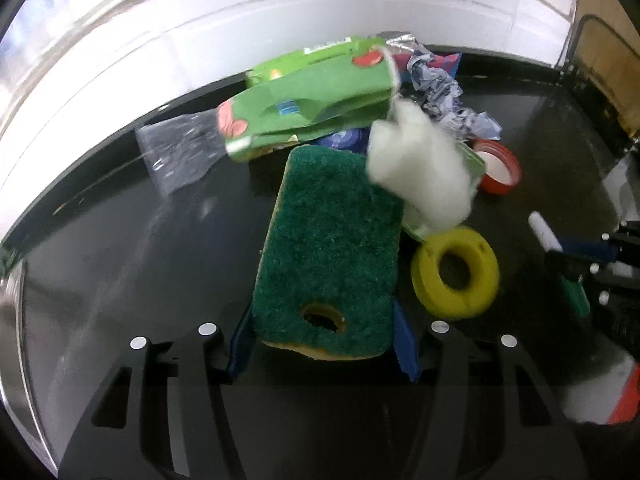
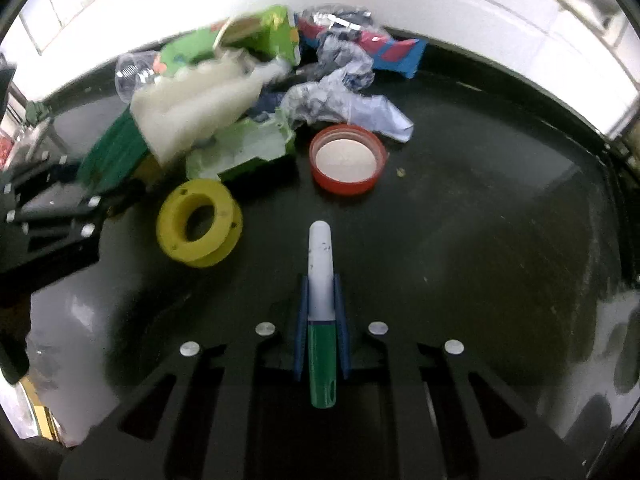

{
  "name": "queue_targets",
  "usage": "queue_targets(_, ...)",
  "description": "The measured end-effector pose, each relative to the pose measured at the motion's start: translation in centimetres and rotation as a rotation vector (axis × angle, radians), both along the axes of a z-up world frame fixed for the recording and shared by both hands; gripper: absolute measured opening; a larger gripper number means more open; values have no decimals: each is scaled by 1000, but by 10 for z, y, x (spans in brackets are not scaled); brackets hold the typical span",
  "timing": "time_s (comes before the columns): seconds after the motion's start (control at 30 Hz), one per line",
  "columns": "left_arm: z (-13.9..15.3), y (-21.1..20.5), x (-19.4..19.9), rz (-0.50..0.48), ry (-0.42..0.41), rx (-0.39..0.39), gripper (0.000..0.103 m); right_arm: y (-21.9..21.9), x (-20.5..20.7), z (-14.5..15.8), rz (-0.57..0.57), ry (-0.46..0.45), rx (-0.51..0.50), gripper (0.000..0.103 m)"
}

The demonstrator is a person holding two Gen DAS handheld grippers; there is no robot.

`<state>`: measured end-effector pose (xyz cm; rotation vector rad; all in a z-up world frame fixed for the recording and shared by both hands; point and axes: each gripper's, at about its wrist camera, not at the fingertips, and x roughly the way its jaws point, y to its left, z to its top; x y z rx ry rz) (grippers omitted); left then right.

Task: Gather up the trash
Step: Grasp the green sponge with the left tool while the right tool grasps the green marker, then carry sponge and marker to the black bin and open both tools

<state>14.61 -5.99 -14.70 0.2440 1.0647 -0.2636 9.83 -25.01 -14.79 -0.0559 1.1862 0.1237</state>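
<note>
A green scouring sponge (image 1: pixel 328 240) with a hole near its end lies on the black table, its near end between the blue pads of my left gripper (image 1: pixel 322 320), which press on both its sides. My right gripper (image 2: pixel 320 284) is shut on a white-and-green marker (image 2: pixel 320 264) that points away from me across the table. A trash pile lies beyond: a green carton (image 1: pixel 312 96), a white fluffy wad (image 1: pixel 420 176), crumpled bluish paper (image 2: pixel 344 96), a red lid (image 2: pixel 348 160) and a yellow ring (image 2: pixel 200 224).
Clear plastic (image 1: pixel 180 152) lies left of the carton, and a blue-and-red wrapper (image 2: pixel 396 52) sits at the back by the white wall (image 1: pixel 240 32). The right gripper with the marker shows at the right edge of the left wrist view. Bare black tabletop (image 2: pixel 480 240) spreads right of the marker.
</note>
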Motion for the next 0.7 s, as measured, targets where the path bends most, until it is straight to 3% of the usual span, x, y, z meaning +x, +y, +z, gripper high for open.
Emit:
queue_targets(0.23,14,28,-63,29,31,-27,56,-1,-53,54,-46,-73,60,14)
queue_targets(0.3,14,37,-78,38,23,-3,56,5,-62,58,-52,-89,66,14)
queue_targets(0.47,25,71,-110,68,4,-32,56,23,-77,65,-48,-103,72,14)
queue_targets(0.63,42,109,-136,130,-43,-47,56,72,-89,86,45,-131,103,14)
queue_targets(0.7,50,132,-151,182,-67,-52,56,108,-92,94,133,-144,128,14)
